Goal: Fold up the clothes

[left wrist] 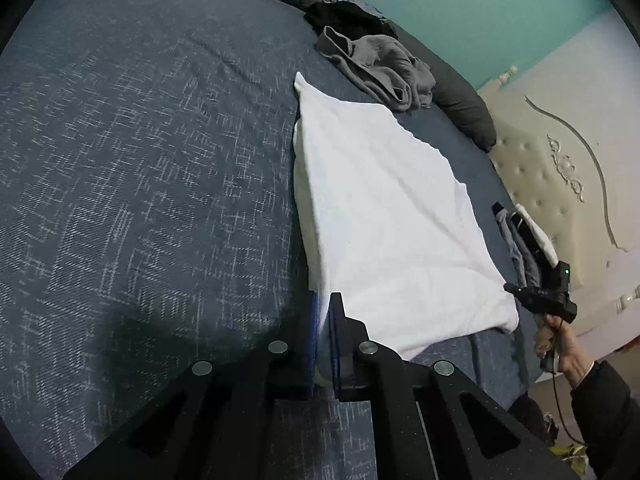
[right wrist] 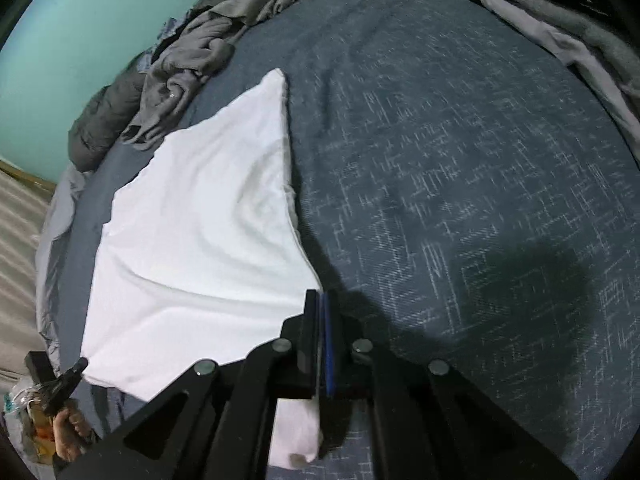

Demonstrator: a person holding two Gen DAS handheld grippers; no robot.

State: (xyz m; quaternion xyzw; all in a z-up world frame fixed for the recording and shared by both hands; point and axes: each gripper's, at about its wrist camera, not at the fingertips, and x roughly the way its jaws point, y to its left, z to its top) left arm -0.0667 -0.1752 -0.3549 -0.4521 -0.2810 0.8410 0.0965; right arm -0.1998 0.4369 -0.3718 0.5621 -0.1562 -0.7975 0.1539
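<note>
While your left gripper (left wrist: 324, 312) and right gripper (right wrist: 322, 308) each clench a near corner of the white garment (left wrist: 384, 216), it stretches ahead across the blue bedspread (left wrist: 140, 160) toward crumpled grey clothes (left wrist: 380, 68).

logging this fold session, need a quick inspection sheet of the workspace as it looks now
surface: bed with blue patterned bedspread, bare across its broad middle.
job's things: white garment spread flat, one corner pinched at each near end.
clutter: crumpled grey garment beyond it; black clothing behind; stack of folded clothes at the bed edge; dark pillow.
grippers: left hand-held gripper shut on the white garment; right hand-held gripper shut on it too.
cables: thin black cable hanging under the right hand.
surroundings: teal wall, cream tufted headboard.
</note>
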